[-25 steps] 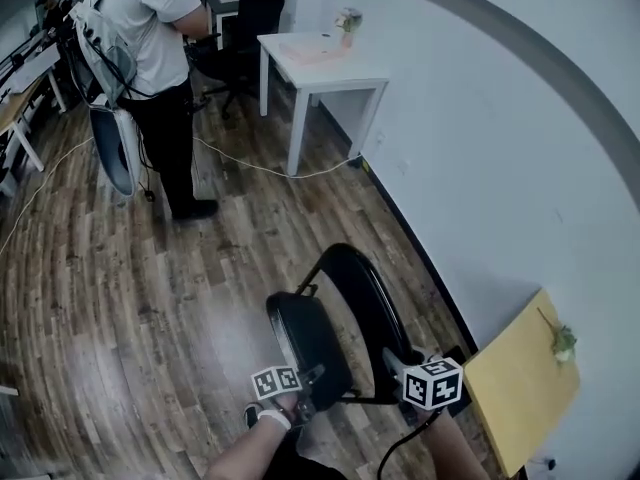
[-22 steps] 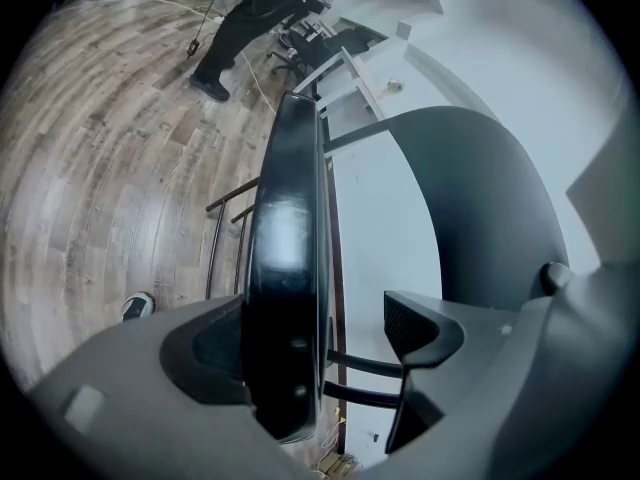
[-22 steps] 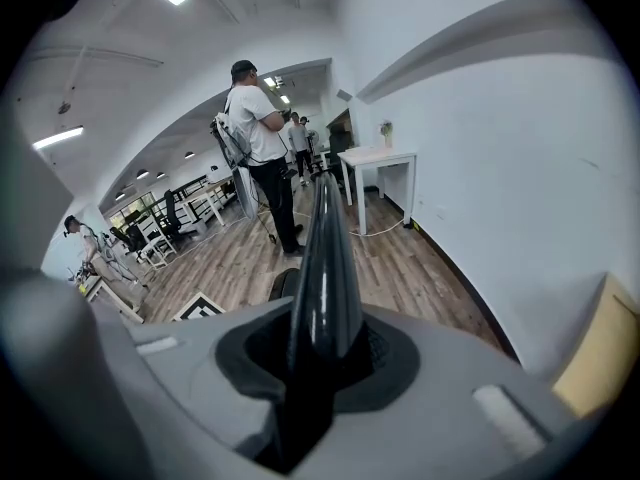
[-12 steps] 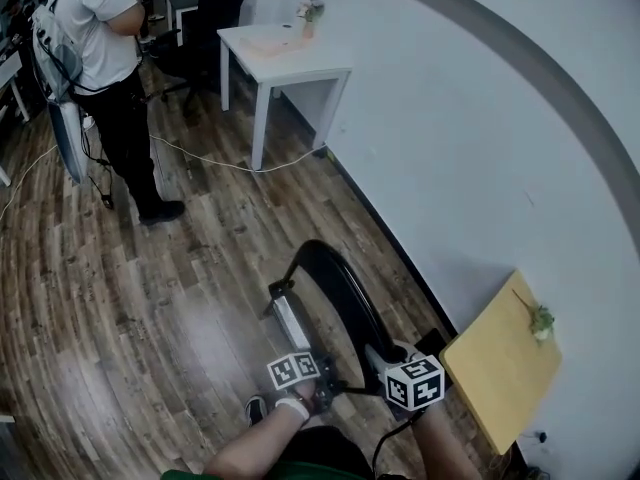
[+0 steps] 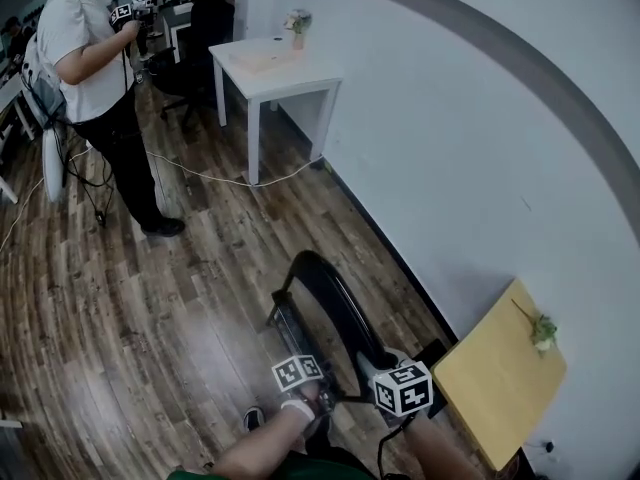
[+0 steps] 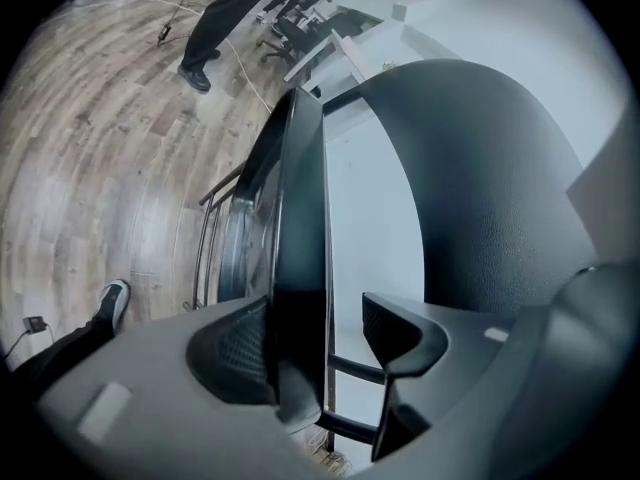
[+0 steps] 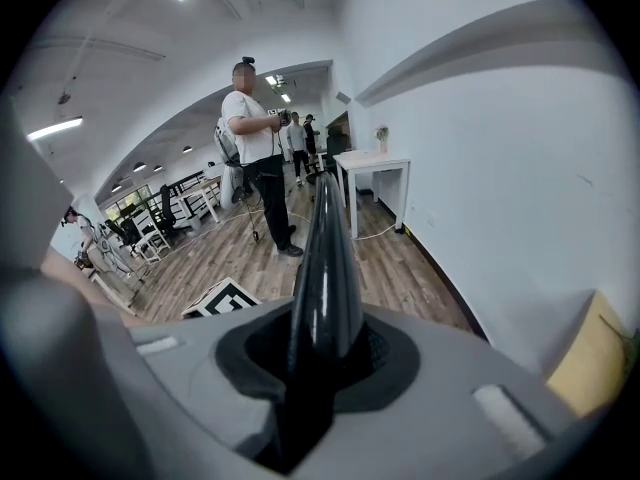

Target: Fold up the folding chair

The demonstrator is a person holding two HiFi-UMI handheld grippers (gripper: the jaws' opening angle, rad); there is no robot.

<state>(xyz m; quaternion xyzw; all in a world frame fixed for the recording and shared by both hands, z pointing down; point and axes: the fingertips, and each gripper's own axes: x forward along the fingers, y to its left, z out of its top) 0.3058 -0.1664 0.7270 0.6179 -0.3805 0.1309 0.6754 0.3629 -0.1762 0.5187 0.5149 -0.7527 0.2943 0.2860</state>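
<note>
The black folding chair (image 5: 340, 303) stands by the wall, its seat (image 5: 298, 330) swung up nearly flat against the backrest. In the left gripper view the seat edge (image 6: 300, 208) runs between the jaws of my left gripper (image 6: 320, 338). Those jaws are closing: the left pad touches the seat and the right pad stands apart from it. The curved backrest (image 6: 480, 168) rises just to the right. My right gripper (image 7: 320, 353) is shut on the backrest's thin top edge (image 7: 325, 258). In the head view both grippers sit low, the left gripper (image 5: 320, 393) beside the right gripper (image 5: 368, 368).
A white wall (image 5: 480, 168) runs along the right. A yellow board (image 5: 495, 368) leans against it near the chair. A white table (image 5: 275, 68) stands farther back, with a cable (image 5: 220, 178) on the wood floor. A person (image 5: 95, 78) stands at the upper left.
The seat has swung up toward the backrest and the chair looks much flatter. My left gripper has moved right, closer to the right one. The person at the back has turned.
</note>
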